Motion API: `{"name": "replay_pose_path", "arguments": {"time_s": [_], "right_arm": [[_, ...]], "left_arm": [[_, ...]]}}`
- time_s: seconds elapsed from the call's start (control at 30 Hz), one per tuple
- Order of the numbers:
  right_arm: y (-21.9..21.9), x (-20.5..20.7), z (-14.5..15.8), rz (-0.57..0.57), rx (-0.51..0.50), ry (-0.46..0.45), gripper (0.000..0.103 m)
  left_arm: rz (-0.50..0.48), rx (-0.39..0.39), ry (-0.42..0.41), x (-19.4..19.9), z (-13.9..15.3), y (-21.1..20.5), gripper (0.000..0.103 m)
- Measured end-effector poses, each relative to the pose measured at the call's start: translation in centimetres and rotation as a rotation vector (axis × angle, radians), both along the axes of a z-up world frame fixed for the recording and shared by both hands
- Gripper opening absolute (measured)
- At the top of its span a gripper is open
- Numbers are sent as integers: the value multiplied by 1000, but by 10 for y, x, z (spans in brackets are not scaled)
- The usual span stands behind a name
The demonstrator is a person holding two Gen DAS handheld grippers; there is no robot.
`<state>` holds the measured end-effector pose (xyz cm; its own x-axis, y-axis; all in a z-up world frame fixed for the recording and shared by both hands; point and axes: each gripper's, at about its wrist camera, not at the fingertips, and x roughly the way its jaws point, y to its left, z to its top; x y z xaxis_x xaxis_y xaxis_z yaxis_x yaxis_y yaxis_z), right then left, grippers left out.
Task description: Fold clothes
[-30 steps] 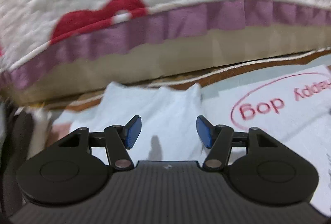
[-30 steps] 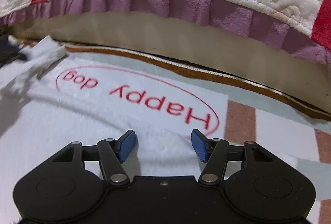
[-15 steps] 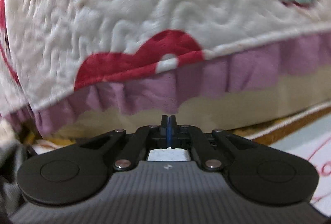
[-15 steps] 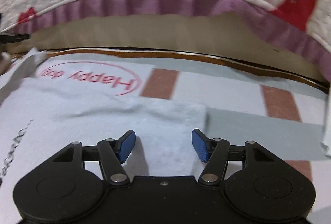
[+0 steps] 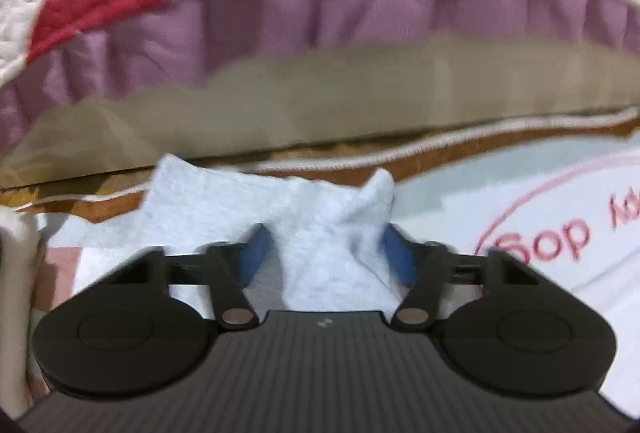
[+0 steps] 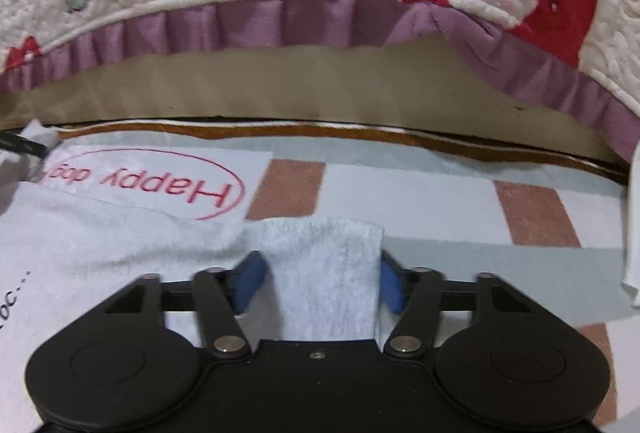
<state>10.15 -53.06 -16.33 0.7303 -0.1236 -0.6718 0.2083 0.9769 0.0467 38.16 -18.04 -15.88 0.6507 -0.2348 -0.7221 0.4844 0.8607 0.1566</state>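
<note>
Left tongs [image 5: 326,253] spread wide, straddling bunched corner of white garment [image 5: 320,233], lower centre of frame. Right tongs [image 6: 318,283] equally wide around flat hem corner: neither clamps yet; placement suits pinching both corners.

One garment [image 6: 100,245]; two grippers — left gripper [image 5: 324,257], right gripper [image 6: 318,283].

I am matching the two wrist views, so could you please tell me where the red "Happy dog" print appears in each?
Left wrist: the "Happy dog" print sits at the right edge, upside down and partly cut off, right of the open jaws.
Right wrist: the print lies left of centre, beyond the white garment lying between the open jaws.
Shared landmark: the purple frill across the top.
</note>
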Motion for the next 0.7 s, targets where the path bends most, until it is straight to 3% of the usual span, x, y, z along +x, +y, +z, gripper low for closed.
{"name": "replay_pose_path", "arguments": {"time_s": [0.03,0.07,0.1,0.13,0.23,0.3,0.43,0.5,0.57,0.63,0.7], "right_arm": [[0,-1,0,12,0,-10,33],[1,-2,1,21,-1,-15,15],[2,-4,1,30,-3,-20,11],[3,-5,1,38,-11,-24,11],[8,-6,1,35,-48,-29,9],[10,-5,0,27,-57,-34,9],[14,1,0,1,-102,-19,11],[18,2,2,-27,-165,4,22],[19,-1,6,-72,-208,35,30],[14,-9,16,-130,-145,24,31],[14,-19,29,-170,-45,-18,32]], "left_arm": [[-12,25,-15,-2,-3,-4,1],[-19,48,-33,-3,-5,-8,1],[20,44,-102,-9,5,-5,1],[60,37,-166,-14,14,-3,1],[203,-90,-223,-17,33,11,2],[190,-39,-251,-15,23,0,3],[186,13,-189,-5,5,-4,22],[200,-5,-176,-11,11,11,52],[174,-26,-181,-26,22,32,53],[101,-9,-180,-51,34,56,54],[53,29,-171,-80,42,86,61]]}}
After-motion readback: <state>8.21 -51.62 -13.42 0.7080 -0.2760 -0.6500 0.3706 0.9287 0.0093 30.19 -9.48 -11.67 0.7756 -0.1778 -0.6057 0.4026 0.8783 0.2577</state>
